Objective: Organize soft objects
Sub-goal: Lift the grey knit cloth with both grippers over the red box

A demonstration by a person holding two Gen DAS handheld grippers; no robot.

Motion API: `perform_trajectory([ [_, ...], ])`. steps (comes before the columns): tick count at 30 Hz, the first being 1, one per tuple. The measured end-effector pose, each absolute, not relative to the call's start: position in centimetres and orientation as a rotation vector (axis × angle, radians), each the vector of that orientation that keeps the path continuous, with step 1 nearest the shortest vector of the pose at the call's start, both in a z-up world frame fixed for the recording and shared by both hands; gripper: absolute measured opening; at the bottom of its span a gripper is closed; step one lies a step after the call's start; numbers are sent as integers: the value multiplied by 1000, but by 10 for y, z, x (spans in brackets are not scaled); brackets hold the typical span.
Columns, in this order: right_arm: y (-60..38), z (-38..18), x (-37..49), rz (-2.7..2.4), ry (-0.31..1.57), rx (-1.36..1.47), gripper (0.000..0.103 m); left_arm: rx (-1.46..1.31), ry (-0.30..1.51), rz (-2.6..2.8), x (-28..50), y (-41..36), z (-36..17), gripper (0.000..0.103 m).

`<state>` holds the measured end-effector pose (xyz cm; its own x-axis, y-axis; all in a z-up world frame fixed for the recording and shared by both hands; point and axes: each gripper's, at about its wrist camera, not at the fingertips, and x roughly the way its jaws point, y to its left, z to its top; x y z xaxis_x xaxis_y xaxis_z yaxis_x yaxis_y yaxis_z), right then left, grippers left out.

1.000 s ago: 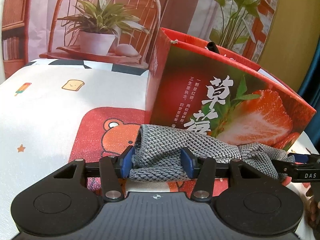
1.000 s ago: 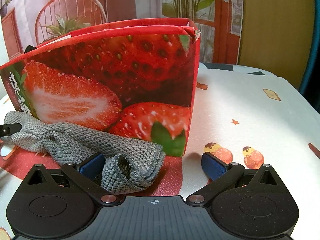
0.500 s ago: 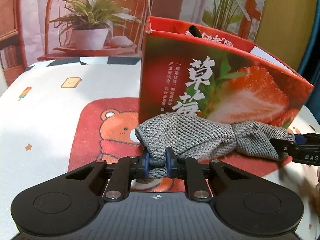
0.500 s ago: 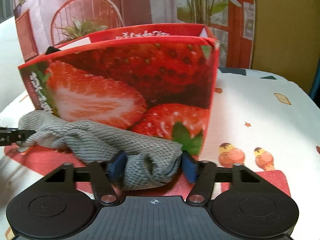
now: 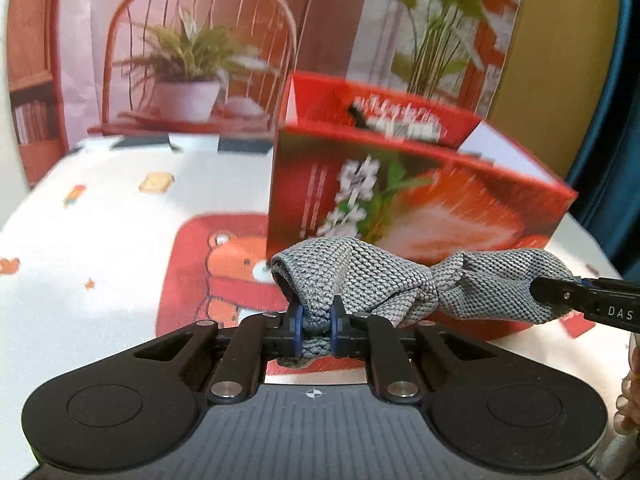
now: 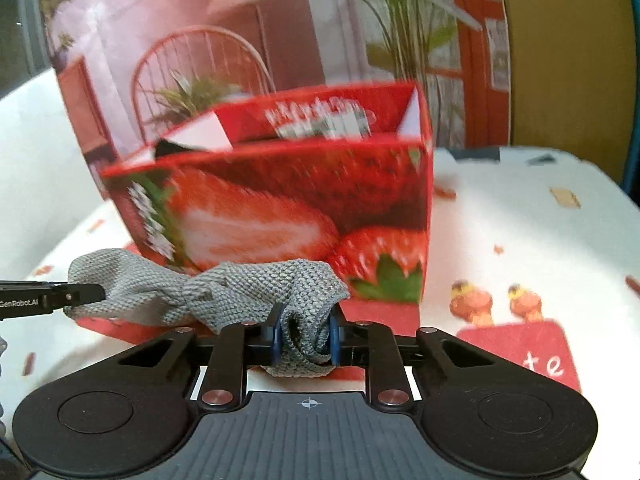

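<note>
Cloth (image 5: 360, 276) pinched both ends | box (image 5: 420, 208) rim just behind

Straight ahead of us the strawberry box (image 5: 416, 200) stands as the one obstacle, its open top (image 6: 320, 128) free to enter from above. The tabletop (image 5: 120, 216) lies open to its left, and in the right wrist view it is also bare to the box's right. The printed backdrop (image 5: 192, 20) closes off the far edge behind it.
</note>
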<state>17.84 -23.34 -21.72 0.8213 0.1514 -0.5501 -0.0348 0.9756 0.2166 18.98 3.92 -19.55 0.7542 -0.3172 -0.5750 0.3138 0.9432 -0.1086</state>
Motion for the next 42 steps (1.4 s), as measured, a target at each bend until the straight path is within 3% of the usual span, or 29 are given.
perform_trajectory([
  [11, -237, -146, 158, 144, 382, 163, 19, -60, 430, -369, 160, 44, -132, 13],
  [26, -248, -90, 224, 98, 287, 128, 19, 46, 283, -352, 234, -13, -82, 13],
  [34, -245, -99, 283, 54, 323, 98, 19, -39, 409, -325, 308, -33, -104, 13],
  [42, -256, -152, 342, 26, 541, 198, 19, -68, 614, -414, 353, -47, -156, 13],
])
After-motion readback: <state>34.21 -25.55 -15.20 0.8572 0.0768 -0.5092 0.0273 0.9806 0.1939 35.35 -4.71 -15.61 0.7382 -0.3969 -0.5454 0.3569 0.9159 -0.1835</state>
